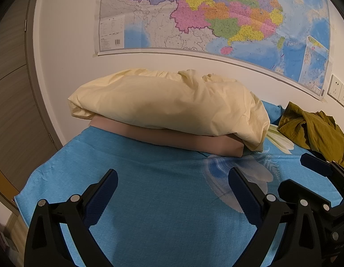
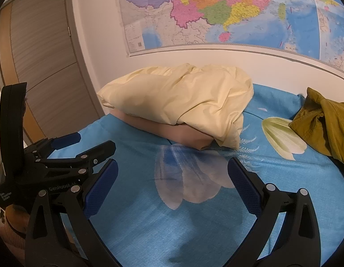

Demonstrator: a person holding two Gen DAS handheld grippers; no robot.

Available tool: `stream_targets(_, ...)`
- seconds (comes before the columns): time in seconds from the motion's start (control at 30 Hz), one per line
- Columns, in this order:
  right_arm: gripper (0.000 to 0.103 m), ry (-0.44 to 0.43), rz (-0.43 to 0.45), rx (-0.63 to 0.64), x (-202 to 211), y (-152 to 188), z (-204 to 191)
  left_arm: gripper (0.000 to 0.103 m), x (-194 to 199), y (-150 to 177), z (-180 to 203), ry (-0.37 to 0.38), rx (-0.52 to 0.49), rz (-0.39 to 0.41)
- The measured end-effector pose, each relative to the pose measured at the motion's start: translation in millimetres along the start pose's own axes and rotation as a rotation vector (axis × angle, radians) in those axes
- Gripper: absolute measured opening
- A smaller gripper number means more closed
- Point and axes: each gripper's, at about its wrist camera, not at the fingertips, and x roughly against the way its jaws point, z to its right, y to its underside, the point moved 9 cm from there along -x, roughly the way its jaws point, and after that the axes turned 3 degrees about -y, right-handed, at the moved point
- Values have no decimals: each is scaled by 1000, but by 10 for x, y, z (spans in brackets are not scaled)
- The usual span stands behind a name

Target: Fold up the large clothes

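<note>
Bed sheet, blue with flower print, fills both views, bare in front of me. Wall map behind. Cream pillow stacked on tan pillow at headboard end. Olive-green garment lies crumpled at far right of bed, well apart from both tools, unfolded. My left gripper spread wide, empty. My right gripper likewise spread, empty. Judging: folding not yet started; reach, flatten and fold all remain.
</note>
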Motion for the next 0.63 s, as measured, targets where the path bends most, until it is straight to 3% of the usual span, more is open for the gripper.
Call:
stream_targets(0.33, 97, 0, -5, -5, -19, 13, 6, 96, -16, -5, 18, 19, 0, 15)
stream_targets(0.63, 97, 20, -3, -15, 10, 47, 93, 96, -124, 54, 120, 66, 25, -41)
